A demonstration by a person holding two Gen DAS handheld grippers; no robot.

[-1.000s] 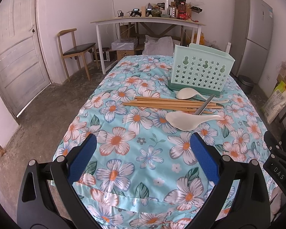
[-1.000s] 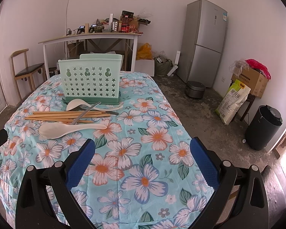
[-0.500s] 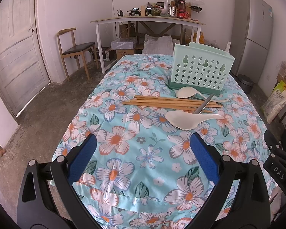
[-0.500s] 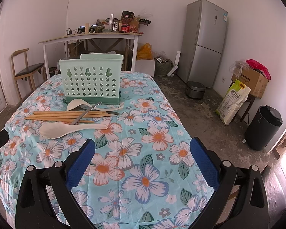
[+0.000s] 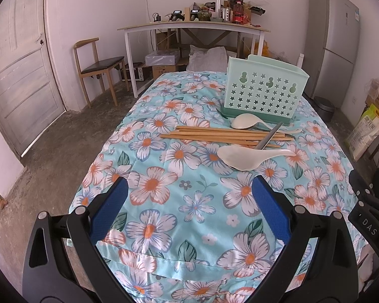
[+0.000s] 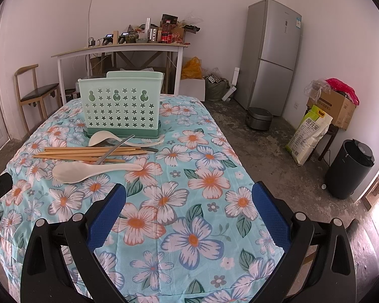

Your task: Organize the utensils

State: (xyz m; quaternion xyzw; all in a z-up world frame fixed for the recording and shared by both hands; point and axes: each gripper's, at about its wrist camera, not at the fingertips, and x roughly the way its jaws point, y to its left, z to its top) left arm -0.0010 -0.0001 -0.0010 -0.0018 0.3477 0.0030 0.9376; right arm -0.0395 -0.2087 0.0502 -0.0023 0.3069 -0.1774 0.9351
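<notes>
Well, both grippers hang over the near edge of the bench (image 5: 149, 227), left gripper (image 5: 189, 207) and right gripper (image 6: 189, 209) each with fingers spread wide and empty. Further along lie the wooden chopsticks (image 5: 224, 135), a metal utensil (image 5: 269, 136) slanting across them, and two white spoons (image 5: 250, 157), one on each side of the chopsticks, the far one just beside the mint holder (image 5: 264, 92)

Black plastic tongs (image 5: 189, 202) w/ blue textured pads (image 5: 270, 207), silver screws.
</notes>
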